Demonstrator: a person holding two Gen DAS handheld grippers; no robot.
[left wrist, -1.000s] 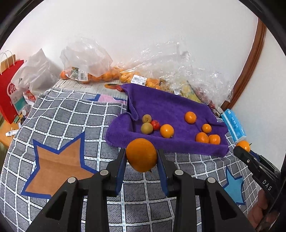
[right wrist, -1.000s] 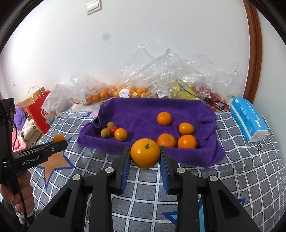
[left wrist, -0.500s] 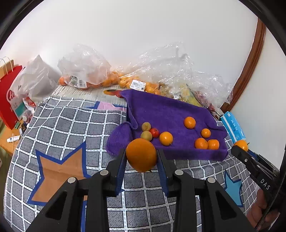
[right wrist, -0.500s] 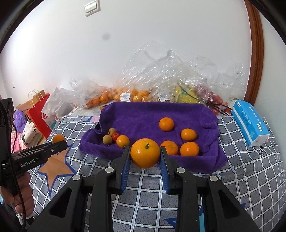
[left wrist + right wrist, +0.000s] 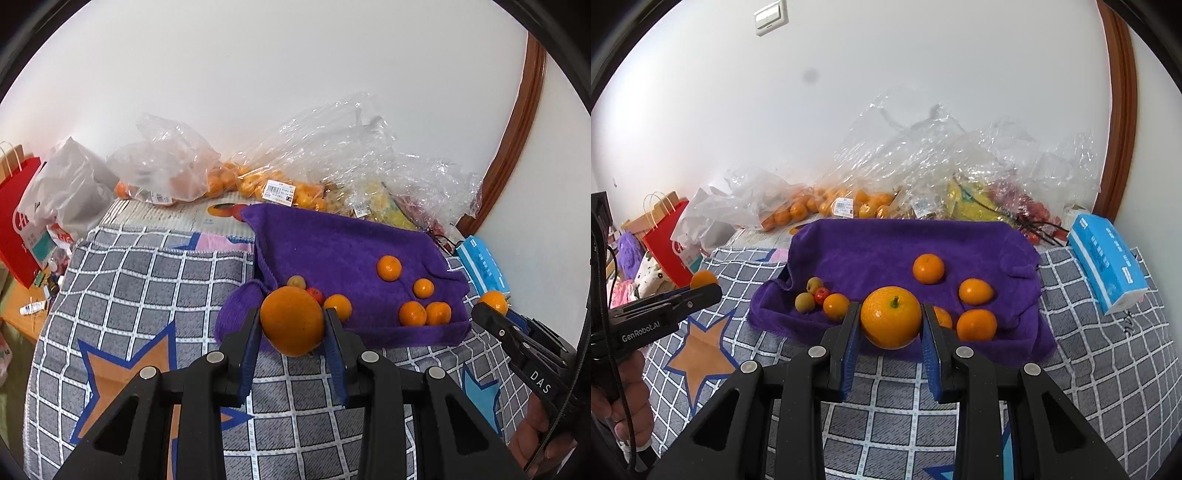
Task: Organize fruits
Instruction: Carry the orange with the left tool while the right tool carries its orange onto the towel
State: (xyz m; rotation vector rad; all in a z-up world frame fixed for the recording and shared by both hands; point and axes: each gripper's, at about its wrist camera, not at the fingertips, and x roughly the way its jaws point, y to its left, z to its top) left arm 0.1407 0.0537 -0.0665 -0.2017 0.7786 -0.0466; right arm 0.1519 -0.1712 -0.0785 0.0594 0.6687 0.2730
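My left gripper [image 5: 291,325] is shut on a large orange [image 5: 291,320], held above the checked blanket just in front of the purple towel [image 5: 343,240]. My right gripper [image 5: 891,325] is shut on another large orange [image 5: 891,317] with a green stem, held before the towel [image 5: 886,247]. On the towel lie several small oranges [image 5: 928,268], two yellow-green fruits [image 5: 805,302] and a small red fruit [image 5: 821,294]. The right gripper shows at the right edge of the left wrist view [image 5: 495,310], and the left gripper shows at the left of the right wrist view [image 5: 701,286].
Clear plastic bags of oranges [image 5: 812,206] and other fruit lie along the wall behind the towel. A blue tissue box [image 5: 1108,258] lies at the right. A red paper bag [image 5: 18,214] stands at the left beside the bed. A grey checked blanket [image 5: 147,280] with star shapes covers the bed.
Both grippers have risen and pulled back a little from the towel, each still holding its orange. The fruits on the towel have not moved.
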